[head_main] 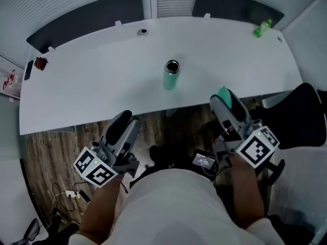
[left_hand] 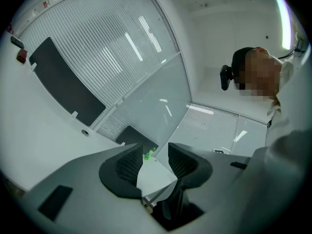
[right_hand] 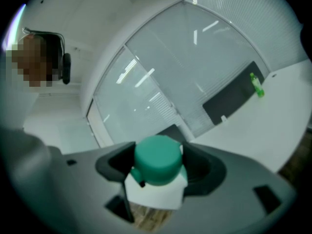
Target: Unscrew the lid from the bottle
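Unscrewing looked done: right gripper (right_hand: 158, 162) clamped lid (right_hand: 157, 160), left gripper (left_hand: 148, 162) released, empty. Bottle (head_main: 171, 75) stood uncapped mid-table (head_main: 92, 75). Next, probably: park lid.

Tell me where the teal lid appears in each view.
Head view: teal lid at lower right, in the right tongs.
Left gripper view: not in it.
Right gripper view: bottom centre, between the tongs.
Shared landmark: the small green object at the white table's far corner.
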`<state>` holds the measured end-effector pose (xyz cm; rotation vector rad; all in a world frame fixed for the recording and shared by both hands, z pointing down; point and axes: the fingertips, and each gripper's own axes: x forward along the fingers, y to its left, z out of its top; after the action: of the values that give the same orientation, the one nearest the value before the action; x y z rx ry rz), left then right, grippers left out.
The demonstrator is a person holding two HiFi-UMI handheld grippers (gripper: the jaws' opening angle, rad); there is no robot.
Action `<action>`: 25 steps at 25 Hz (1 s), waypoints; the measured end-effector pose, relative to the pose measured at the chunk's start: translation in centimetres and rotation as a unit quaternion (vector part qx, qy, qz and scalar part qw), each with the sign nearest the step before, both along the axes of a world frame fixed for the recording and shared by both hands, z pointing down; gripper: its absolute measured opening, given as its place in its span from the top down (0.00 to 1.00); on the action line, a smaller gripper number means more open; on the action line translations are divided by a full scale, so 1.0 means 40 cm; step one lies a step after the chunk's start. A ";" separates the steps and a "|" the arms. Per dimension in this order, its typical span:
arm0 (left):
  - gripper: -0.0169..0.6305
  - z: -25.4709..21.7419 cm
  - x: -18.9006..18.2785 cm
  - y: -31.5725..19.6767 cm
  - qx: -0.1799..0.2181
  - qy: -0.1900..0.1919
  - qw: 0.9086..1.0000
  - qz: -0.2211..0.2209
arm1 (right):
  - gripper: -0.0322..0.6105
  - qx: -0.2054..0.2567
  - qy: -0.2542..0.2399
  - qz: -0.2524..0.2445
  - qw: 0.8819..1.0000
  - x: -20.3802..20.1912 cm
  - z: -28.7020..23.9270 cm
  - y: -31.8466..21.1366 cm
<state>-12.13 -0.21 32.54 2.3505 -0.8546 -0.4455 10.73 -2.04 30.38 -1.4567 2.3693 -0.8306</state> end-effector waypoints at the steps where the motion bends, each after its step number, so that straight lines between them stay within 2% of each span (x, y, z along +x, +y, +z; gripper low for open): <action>1: 0.70 -0.004 0.003 -0.001 0.001 0.000 1.000 -0.002 | 0.47 0.001 -0.002 -0.002 1.000 0.001 -0.001 -0.002; 13: 0.70 -0.014 0.093 -0.023 -0.005 0.003 1.000 -0.004 | 0.47 0.004 0.016 -0.014 1.000 0.062 -0.014 -0.044; 25: 0.70 -0.017 0.114 0.041 -0.003 0.003 1.000 -0.003 | 0.47 0.008 0.024 -0.017 1.000 0.079 -0.020 0.018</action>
<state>-7.56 1.42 31.86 2.3412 -0.8588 -0.4525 13.88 -1.31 29.58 -1.4506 2.4361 -0.7905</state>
